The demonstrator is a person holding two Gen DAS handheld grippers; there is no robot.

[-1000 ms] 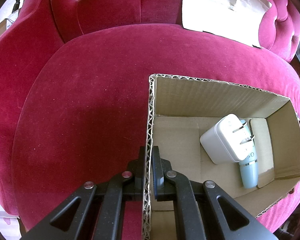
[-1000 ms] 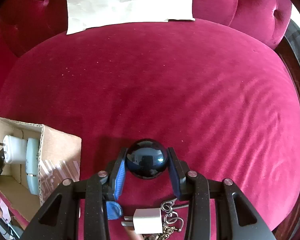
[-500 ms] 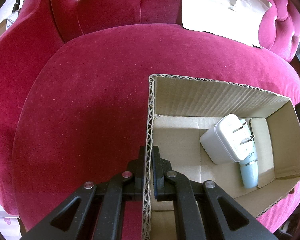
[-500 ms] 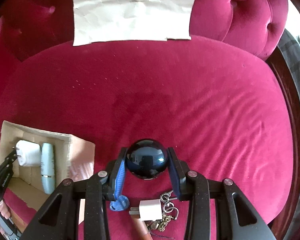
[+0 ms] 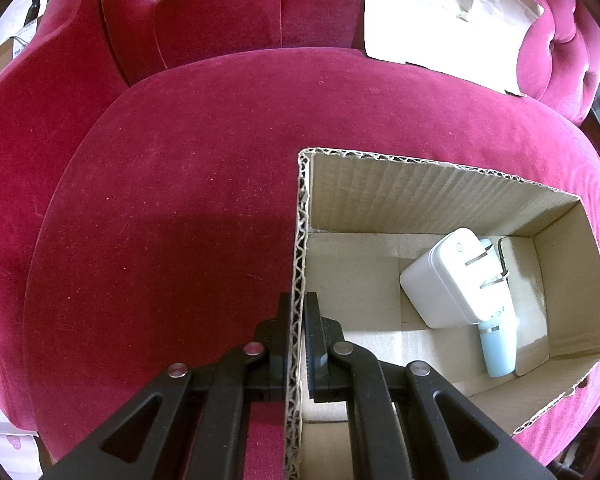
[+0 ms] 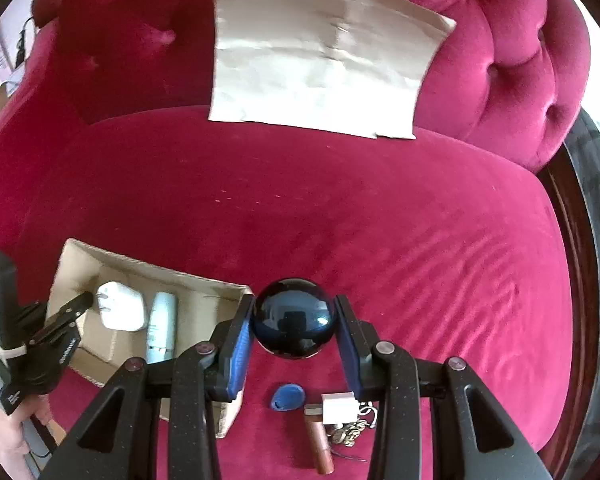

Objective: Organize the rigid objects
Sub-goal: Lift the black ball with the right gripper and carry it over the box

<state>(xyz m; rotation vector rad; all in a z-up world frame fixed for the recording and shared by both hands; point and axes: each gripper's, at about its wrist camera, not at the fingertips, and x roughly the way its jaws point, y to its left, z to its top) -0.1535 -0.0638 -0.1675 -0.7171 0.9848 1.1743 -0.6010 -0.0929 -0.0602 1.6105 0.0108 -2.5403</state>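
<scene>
Between the blue pads of the right gripper sits a glossy dark ball, pinched at its two sides and held clear above the red velvet seat; being round, it has no long axis and points no way in particular. Just below the ball, on the seat, lie a blue tag, a small white plug with a bunch of metal rings, and a copper-coloured tube lying lengthwise toward the camera. Left of the ball stands the open cardboard box. The left gripper has its jaws pressed together on the box's near corrugated wall, one finger outside, one inside. Inside the box a white charger lies with its prongs pointing toward the far right corner, resting partly over a pale blue tube whose long axis runs along the box's right wall. A sheet of cardboard leans against the backrest, well beyond the box.
</scene>
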